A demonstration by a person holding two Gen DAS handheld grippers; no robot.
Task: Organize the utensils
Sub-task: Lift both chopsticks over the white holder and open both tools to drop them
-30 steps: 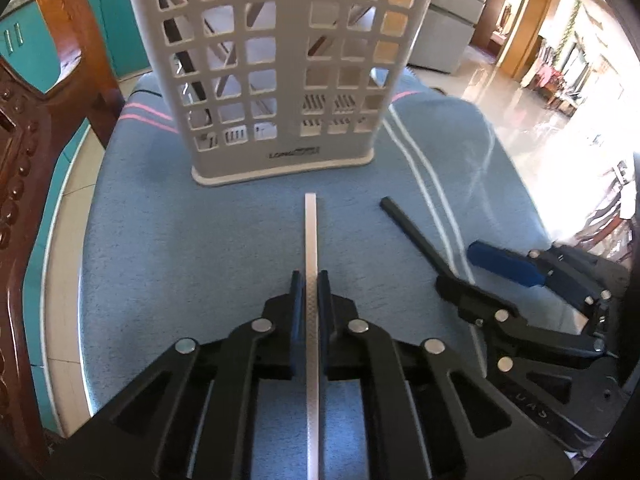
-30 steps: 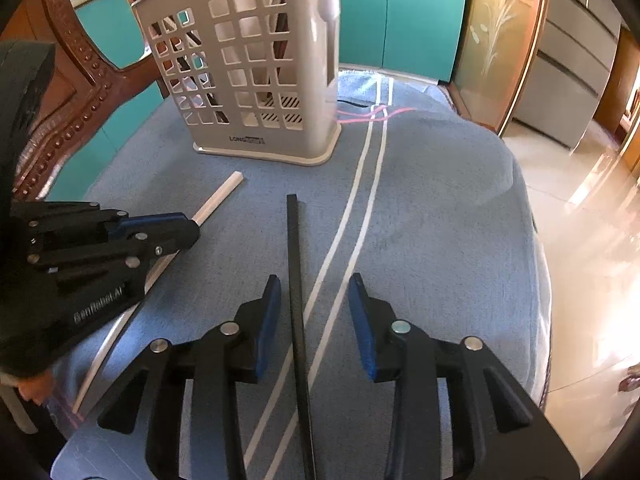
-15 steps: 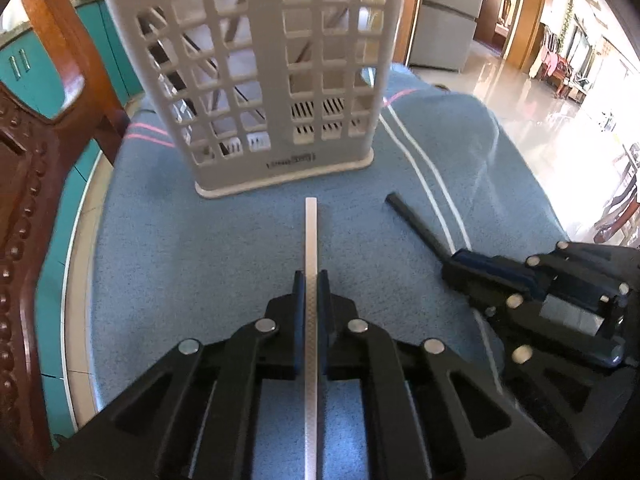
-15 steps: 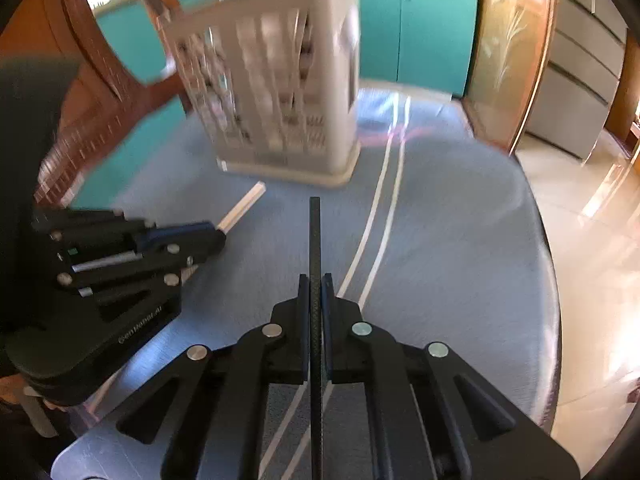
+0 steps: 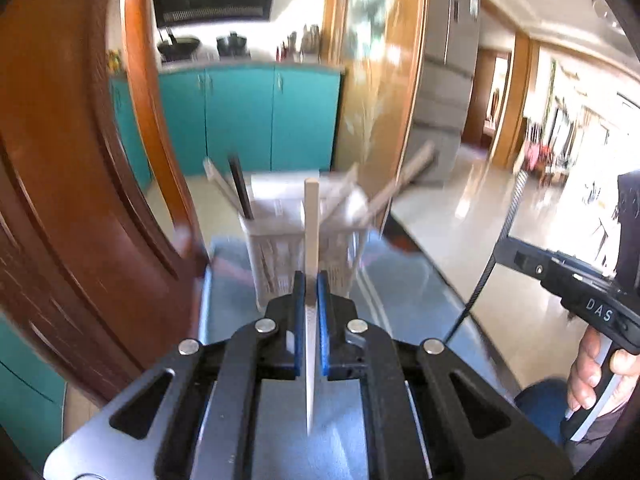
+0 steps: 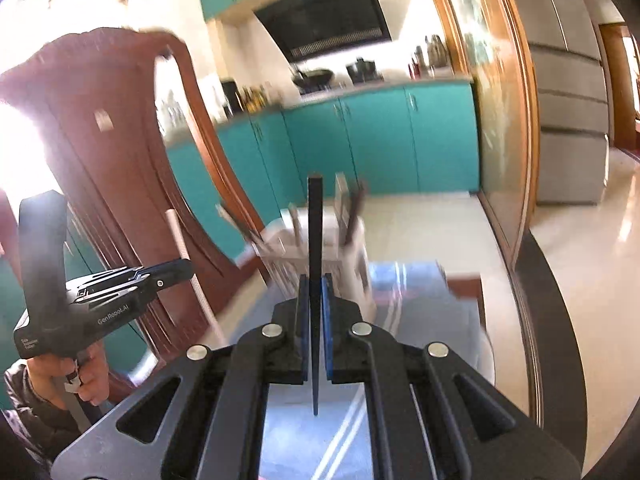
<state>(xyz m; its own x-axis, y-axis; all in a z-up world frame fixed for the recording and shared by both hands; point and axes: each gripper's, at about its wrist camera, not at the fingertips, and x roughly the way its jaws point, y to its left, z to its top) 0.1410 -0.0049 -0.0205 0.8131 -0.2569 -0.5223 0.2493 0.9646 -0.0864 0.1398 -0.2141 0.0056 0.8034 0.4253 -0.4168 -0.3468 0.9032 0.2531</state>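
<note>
White chopstick clamped in left hand-held gripper, black chopstick in right hand-held gripper. Several utensils already in basket; these 2 not yet dropped in.

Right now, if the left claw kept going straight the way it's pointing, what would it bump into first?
Most likely the white basket. The left claw, shut on a white chopstick, aims straight at it, and the chopstick's tip would arrive first. The blur makes depth hard to judge.
</note>
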